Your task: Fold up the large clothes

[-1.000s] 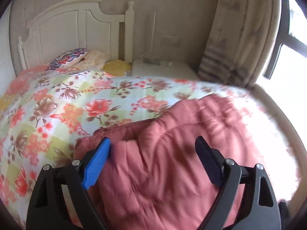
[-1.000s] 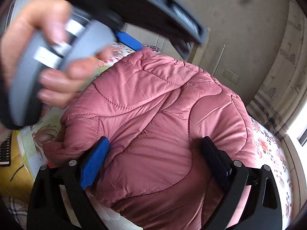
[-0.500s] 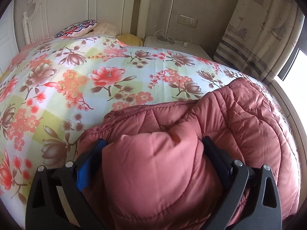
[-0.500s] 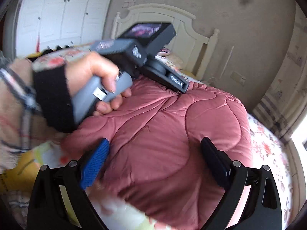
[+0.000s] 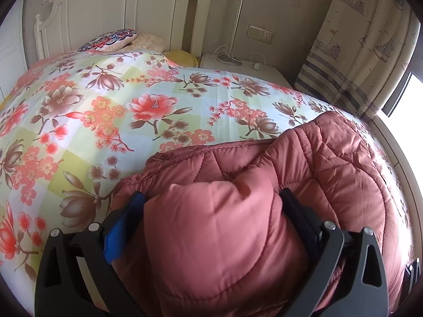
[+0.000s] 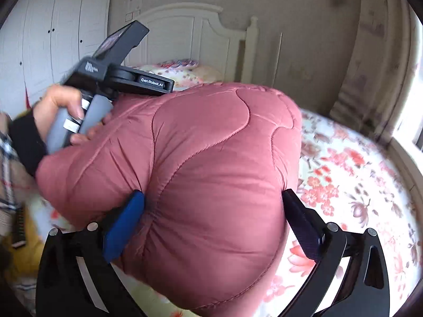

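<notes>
Jacket [image 6: 211, 163] bunched higher (both tools gripping)

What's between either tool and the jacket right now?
Nothing visible. The pink puffer jacket already bulges between the left tool's fingers, and fills the gap of the right tool too. The padding presses against both fingers of each. Only the floral bedspread lies around it.

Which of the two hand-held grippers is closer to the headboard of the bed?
Left, I think. The left hand-held gripper reaches over the pink jacket toward the headboard; the right hand-held gripper sits behind it, with the left one between it and the headboard.
</notes>
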Tool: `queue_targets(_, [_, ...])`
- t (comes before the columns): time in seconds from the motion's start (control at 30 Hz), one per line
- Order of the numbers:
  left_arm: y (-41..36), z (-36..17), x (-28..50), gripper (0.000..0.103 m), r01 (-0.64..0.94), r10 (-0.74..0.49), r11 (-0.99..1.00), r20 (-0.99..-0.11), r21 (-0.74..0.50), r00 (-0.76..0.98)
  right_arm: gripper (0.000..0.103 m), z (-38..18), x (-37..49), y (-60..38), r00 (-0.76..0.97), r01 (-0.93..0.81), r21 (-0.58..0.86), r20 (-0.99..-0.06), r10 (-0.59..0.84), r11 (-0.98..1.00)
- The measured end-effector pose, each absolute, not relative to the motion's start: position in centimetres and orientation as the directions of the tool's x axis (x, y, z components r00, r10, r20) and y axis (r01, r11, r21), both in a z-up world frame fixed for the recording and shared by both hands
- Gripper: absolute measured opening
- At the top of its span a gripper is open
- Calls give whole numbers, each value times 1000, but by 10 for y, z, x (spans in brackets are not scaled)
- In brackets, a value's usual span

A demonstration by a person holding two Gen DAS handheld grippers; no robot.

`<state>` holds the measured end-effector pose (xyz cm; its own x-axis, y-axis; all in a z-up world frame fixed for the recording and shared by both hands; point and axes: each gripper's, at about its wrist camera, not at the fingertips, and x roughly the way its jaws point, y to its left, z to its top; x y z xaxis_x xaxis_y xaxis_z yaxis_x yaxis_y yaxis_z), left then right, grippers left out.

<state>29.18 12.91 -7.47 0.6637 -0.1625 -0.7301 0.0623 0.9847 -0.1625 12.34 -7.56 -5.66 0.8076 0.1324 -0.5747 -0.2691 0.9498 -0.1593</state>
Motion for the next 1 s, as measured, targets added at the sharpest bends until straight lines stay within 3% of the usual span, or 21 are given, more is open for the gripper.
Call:
queue_targets(0.1, [136,-62,284,101,43,-162,983,-733,-178,660,99,-54,126,-79,782,-279,-144,-607,138,950])
queue_targets(0.3, [178,-29,224,101,-31,-206,943,-652,-332,730,99,-52,131,-77,776,-264,-138,-618,126,955])
queue_targets(0.47, [182,-63,216,101,11,-279,934,-713,-356,643,99,-55,128,-74,777,-262,-133,-617,127,956])
queue_targets(0.67, [197,-103,221,101,15,-483,806,-644,-591,594,99,-49,128,-85,760,-287,-69,-624,183,955])
queue_targets(0.73, [202,-112,223,101,18,-555,746,-607,-665,569,99,-43,133,-101,738,-318,8,-626,252,948])
queue_targets(0.83, [207,-114,223,101,43,-599,707,-566,-706,567,99,-36,138,-139,681,-354,261,-586,439,898])
queue_targets(1.0, [202,-114,227,101,50,-602,706,-561,-707,568,99,-44,158,-200,634,-230,627,-484,603,744])
